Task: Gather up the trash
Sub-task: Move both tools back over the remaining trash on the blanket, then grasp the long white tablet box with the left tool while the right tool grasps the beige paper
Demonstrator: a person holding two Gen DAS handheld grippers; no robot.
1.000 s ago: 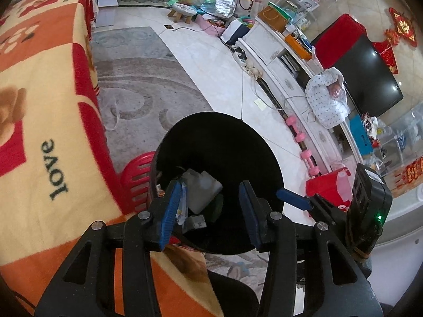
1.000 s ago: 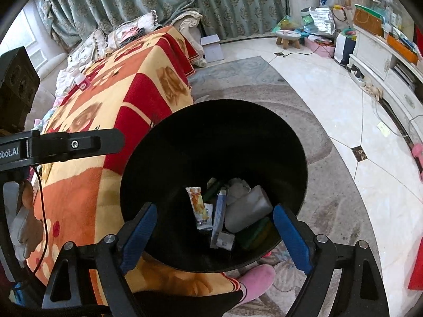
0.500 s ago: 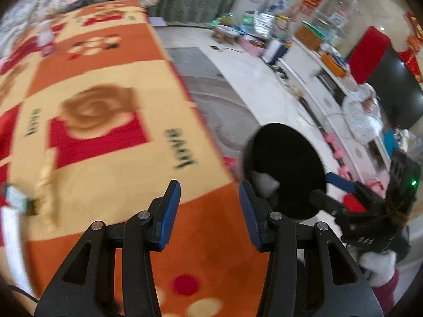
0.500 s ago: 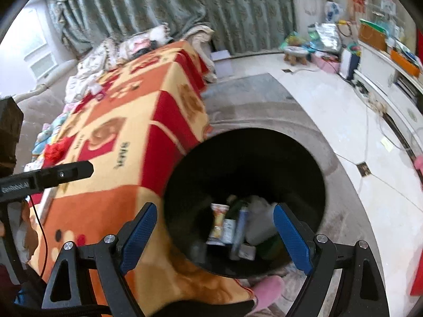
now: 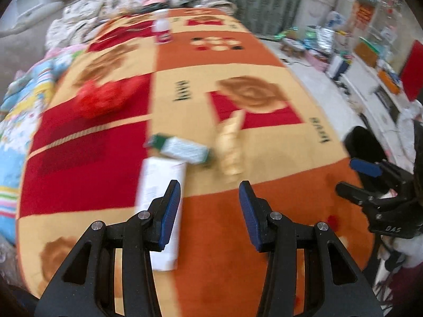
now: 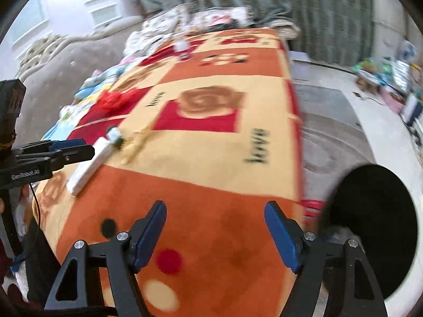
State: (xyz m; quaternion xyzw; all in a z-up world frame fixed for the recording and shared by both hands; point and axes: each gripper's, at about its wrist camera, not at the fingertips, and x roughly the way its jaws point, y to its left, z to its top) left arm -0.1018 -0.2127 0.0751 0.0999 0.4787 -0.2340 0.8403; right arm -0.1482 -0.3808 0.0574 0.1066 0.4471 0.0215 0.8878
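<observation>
Trash lies on a bench covered by a big blanket [image 5: 264, 137] with orange, red and cream squares, brown flowers and dark letters.

From the left wrist camera, the left gripper [image 5: 210, 208] hangs over the near part of the blanket. Its two blue pads are apart and nothing is between them. A long white box [image 5: 161, 192] lies just under and beside the left pad, which hides part of it. Past the box lies a green and white packet [image 5: 182, 149], touching or nearly touching the box's far end. Just to the right of the packet is a pale yellow wrapper [image 5: 230, 145]. Farther off on the left sits a red fluffy thing [image 5: 105, 97], and at the far end stands a small bottle [image 5: 162, 29] with a pink label. The picture is blurry, so small print cannot be read. At the right edge, the right gripper [image 5: 362, 182] pokes in, with the black bin [image 5: 367, 145] behind it, off the side of the bench. Shelves and colourful clutter line the far wall.

From the right wrist camera, the right gripper [image 6: 215, 233] is over the orange corner of the blanket [image 6: 211, 142]. Its jaws are closing, with nothing between them. The black bin [image 6: 375, 227] stands on the floor at the right, close to the bench edge, and something red [image 6: 313, 207] shows between bin and bench. The left gripper [image 6: 71, 149] reaches in from the left, near the white box [image 6: 90, 163]. The packet [image 6: 115, 134] and the yellow wrapper [image 6: 138, 141] lie just beyond. Green curtains [image 6: 290, 2] hang at the back.
</observation>
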